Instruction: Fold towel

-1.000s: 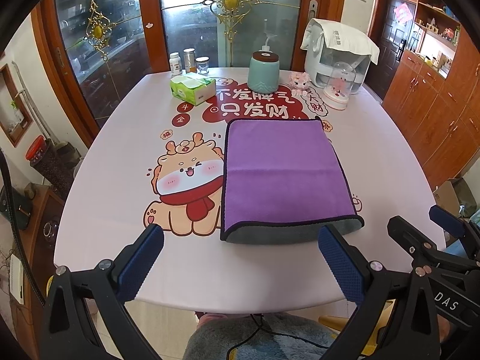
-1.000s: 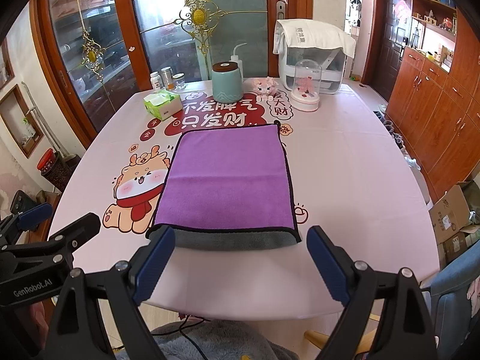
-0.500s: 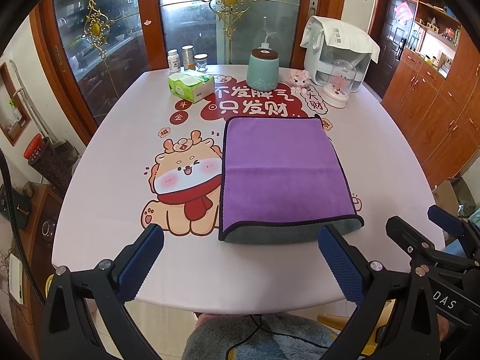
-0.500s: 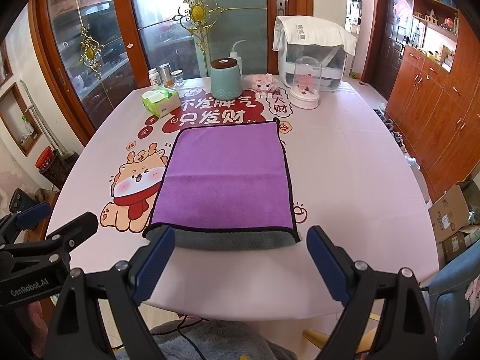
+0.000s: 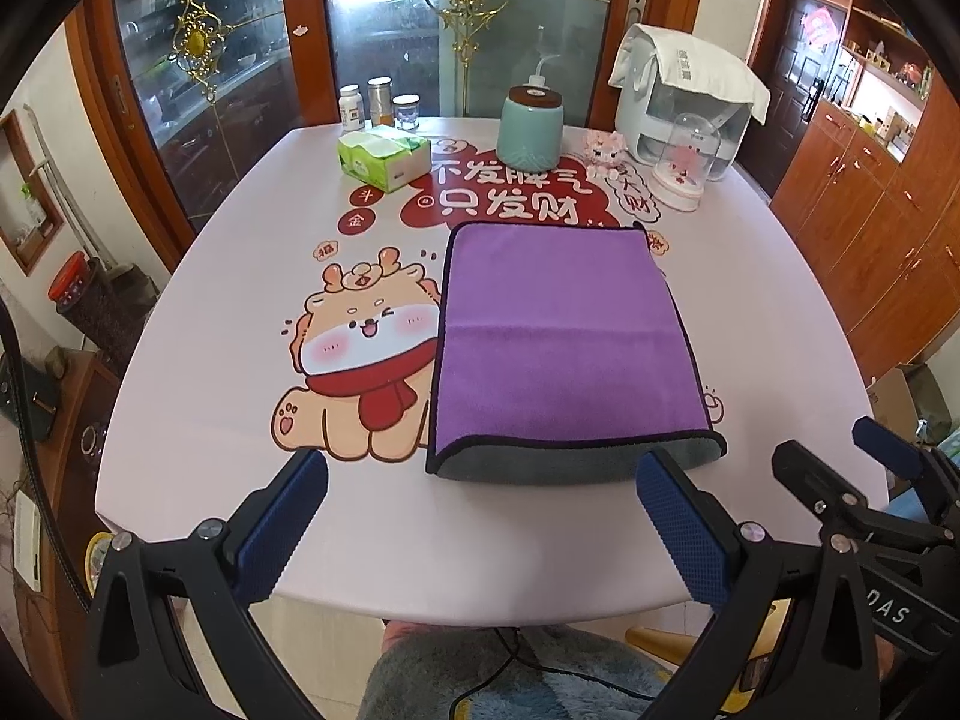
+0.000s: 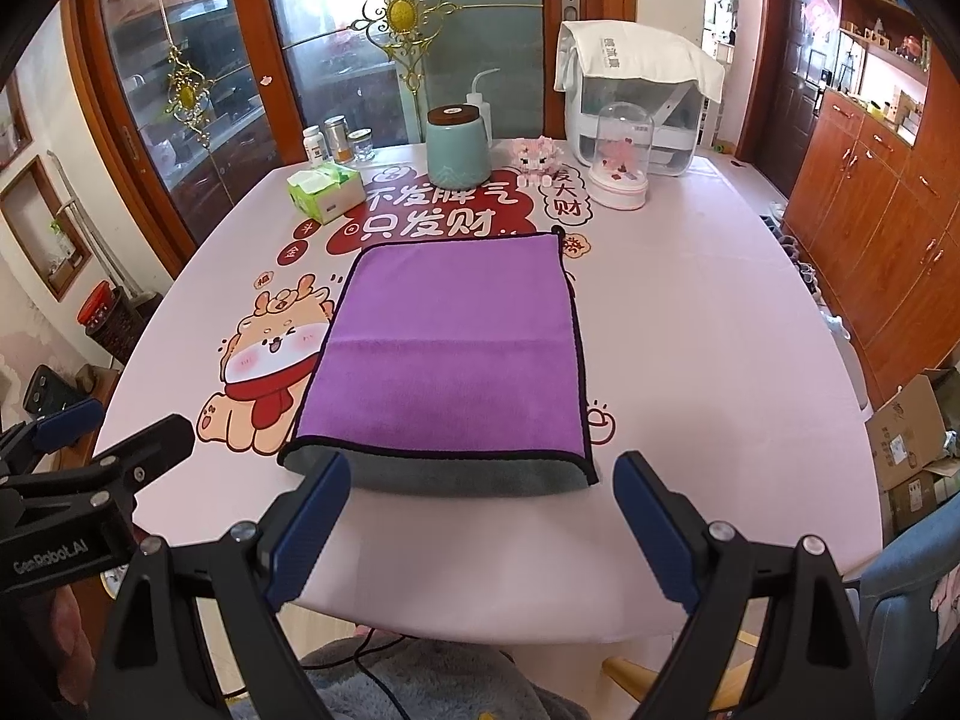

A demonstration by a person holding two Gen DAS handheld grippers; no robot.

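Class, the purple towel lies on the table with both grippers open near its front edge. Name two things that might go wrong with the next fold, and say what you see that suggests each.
1. The towel already lies doubled, grey underside showing at its near edge. A gripper might pinch only the top layer, so the fold could come apart.
2. The tissue box, teal jar and glass dome stand just beyond its far edge; a sweeping fold might knock them.

Towel (image 5: 558, 348) lies mid table (image 5: 210, 360); tissue box (image 5: 384, 155) behind-left, jar (image 5: 530, 126) behind, w/ dome (image 5: 684, 171) behind-right.
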